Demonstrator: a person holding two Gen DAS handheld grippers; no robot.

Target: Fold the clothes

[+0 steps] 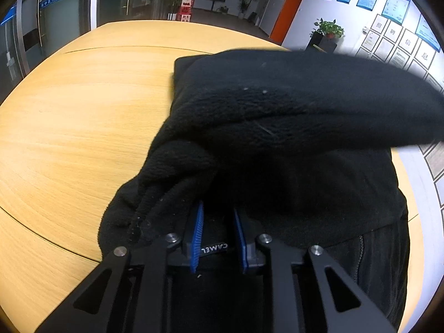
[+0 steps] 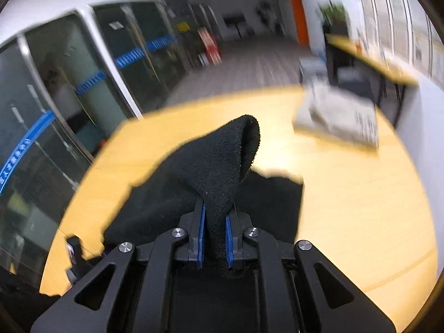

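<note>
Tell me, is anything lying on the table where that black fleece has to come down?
Nothing visible blocks it. Both the left gripper and the right gripper already pinch the black fleece, and the wooden table near it looks bare. A grey folded garment lies off at the far right edge, apart from it.

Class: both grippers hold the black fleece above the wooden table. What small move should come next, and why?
Probably lower both grippers forward together and lay the lifted black fleece garment flat onto the part on the wooden table. The left gripper and right gripper each pinch a bunched edge, so the fold looks half made.
</note>
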